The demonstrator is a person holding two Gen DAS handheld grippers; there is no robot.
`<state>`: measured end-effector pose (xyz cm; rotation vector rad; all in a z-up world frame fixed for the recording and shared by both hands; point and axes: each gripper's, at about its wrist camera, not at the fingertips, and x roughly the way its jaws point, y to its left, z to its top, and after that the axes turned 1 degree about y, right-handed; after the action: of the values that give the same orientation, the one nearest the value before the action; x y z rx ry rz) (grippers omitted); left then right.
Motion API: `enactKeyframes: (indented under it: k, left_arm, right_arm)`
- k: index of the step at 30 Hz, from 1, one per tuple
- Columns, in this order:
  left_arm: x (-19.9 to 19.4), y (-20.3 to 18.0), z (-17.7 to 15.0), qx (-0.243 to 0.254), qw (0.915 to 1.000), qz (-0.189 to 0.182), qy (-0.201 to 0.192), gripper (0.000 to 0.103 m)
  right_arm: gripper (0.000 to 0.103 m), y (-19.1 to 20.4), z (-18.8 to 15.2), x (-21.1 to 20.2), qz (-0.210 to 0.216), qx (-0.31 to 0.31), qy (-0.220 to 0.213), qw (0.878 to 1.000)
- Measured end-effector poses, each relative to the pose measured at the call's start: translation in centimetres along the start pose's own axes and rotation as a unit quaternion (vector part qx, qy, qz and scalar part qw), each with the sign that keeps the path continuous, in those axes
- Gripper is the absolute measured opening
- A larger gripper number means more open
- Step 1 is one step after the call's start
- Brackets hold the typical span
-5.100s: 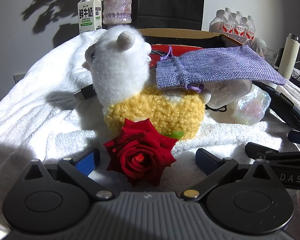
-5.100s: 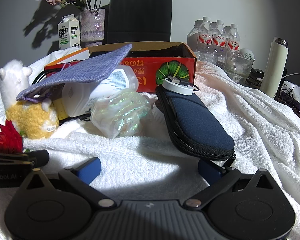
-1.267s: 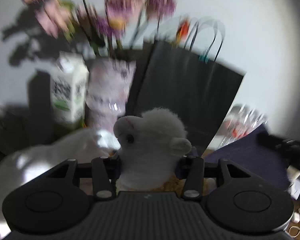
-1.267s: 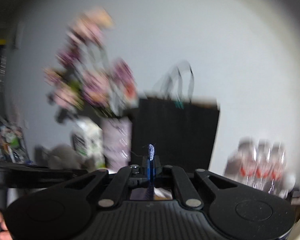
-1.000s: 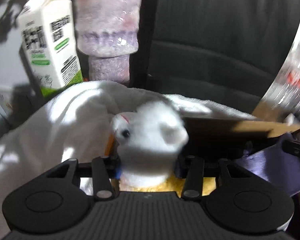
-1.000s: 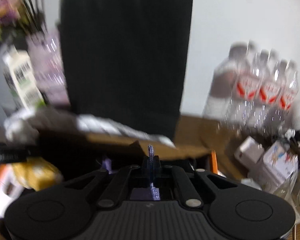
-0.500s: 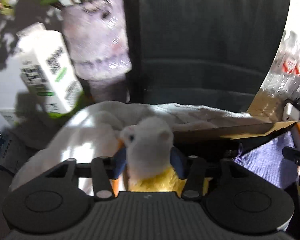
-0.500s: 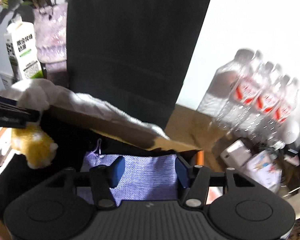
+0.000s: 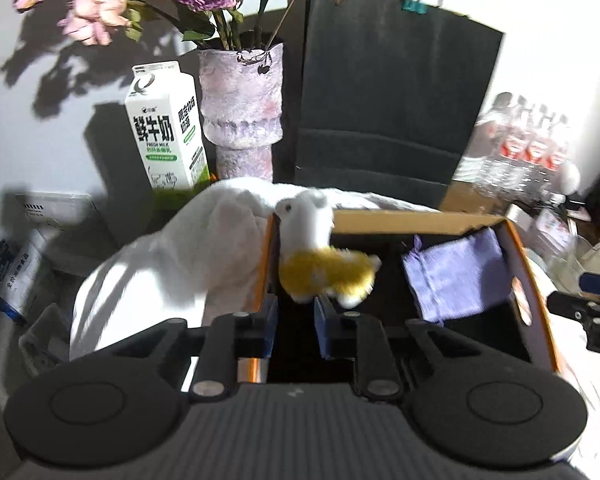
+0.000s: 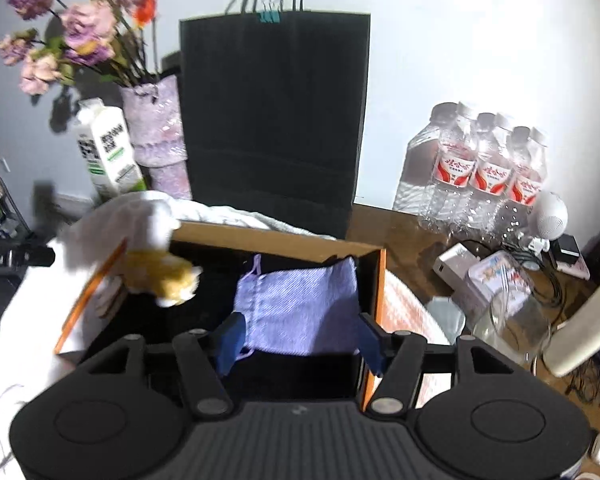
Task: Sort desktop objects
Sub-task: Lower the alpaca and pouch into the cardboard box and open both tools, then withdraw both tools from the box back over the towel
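Note:
A white and yellow plush alpaca (image 9: 320, 252) is at the left end of the open orange cardboard box (image 9: 524, 280), blurred and clear of my left gripper (image 9: 296, 330). The left gripper's blue pads stand a small gap apart and hold nothing. A purple woven pouch (image 9: 456, 276) lies in the right part of the box. In the right wrist view the alpaca (image 10: 160, 268) is at the box's (image 10: 374, 292) left edge and the pouch (image 10: 300, 308) lies just past my right gripper (image 10: 298, 346), which is open wide and empty.
A white towel (image 9: 172, 260) drapes left of the box. Behind stand a milk carton (image 9: 166, 128), a purple vase of flowers (image 9: 240, 108) and a black paper bag (image 9: 392, 100). Water bottles (image 10: 484, 168), small boxes and cables (image 10: 496, 276) lie to the right.
The left gripper has let go of the alpaca, which now drops into the box's left end. The right gripper has opened wider and drawn back from the pouch.

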<state>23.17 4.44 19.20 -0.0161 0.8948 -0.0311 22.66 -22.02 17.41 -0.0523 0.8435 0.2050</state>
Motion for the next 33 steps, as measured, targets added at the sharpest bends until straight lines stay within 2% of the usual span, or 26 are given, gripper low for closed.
enactKeyframes:
  k: [4, 7, 10, 13, 15, 16, 17, 18, 20, 23, 28, 30, 33]
  left_arm:
    - [-3.4, -0.6, -5.3, 0.008, 0.9986, -0.004, -0.052, 0.016]
    - [-5.3, -1.2, -10.2, 0.018, 0.9964, -0.008, -0.082, 0.009]
    - [-6.8, -1.4, -15.2, 0.009, 0.9942, -0.037, -0.101, 0.012]
    - [-8.2, -1.9, -20.4, 0.009, 0.9902, -0.039, -0.134, 0.016]
    - [-9.2, -2.4, -23.7, 0.025, 0.9873, -0.027, -0.154, 0.037]
    - [-9.6, -2.5, -25.4, 0.020, 0.9856, -0.018, -0.167, 0.066]
    - [-10.1, -2.6, -26.8, 0.017, 0.9831, -0.014, -0.182, 0.085]
    - [-10.6, -2.6, -28.2, 0.019, 0.9801, -0.008, -0.198, 0.088]
    - [-11.3, -2.6, -30.7, 0.015, 0.9749, 0.012, -0.222, 0.098]
    - [-11.8, -2.1, -34.3, 0.002, 0.9693, -0.002, -0.246, 0.099]
    - [-11.4, -2.9, -37.6, 0.026, 0.9720, -0.015, -0.233, 0.100]
    - [-11.2, -3.2, -38.6, 0.030, 0.9694, -0.028, -0.242, 0.100]
    - [-10.8, -3.7, -39.5, 0.039, 0.9647, -0.026, -0.259, 0.100]
  right_arm:
    - [0.061, 0.7, -3.6, -3.0, 0.028, -0.003, -0.036, 0.999]
    - [0.062, 1.2, -7.4, -4.9, 0.045, -0.003, -0.065, 0.997]
    - [0.063, 1.8, -12.3, -6.8, 0.065, 0.007, -0.098, 0.993]
    - [0.069, 2.8, -17.9, -8.9, 0.060, 0.002, -0.138, 0.989]
    - [0.075, 3.6, -21.5, -10.3, 0.050, -0.004, -0.165, 0.985]
    - [0.079, 3.9, -23.2, -10.9, 0.048, -0.007, -0.176, 0.983]
    - [0.082, 4.1, -24.7, -11.4, 0.047, -0.006, -0.188, 0.981]
    - [0.083, 4.4, -26.2, -11.8, 0.045, -0.011, -0.198, 0.979]
    - [0.094, 4.8, -28.6, -12.7, 0.031, -0.011, -0.216, 0.976]
    - [0.102, 5.1, -32.0, -13.8, 0.021, 0.003, -0.250, 0.968]
    - [0.103, 5.0, -35.8, -14.8, 0.048, 0.015, -0.277, 0.960]
    - [0.103, 5.0, -37.0, -14.5, 0.067, 0.025, -0.288, 0.955]
    - [0.103, 5.8, -38.4, -13.8, 0.062, 0.009, -0.305, 0.950]
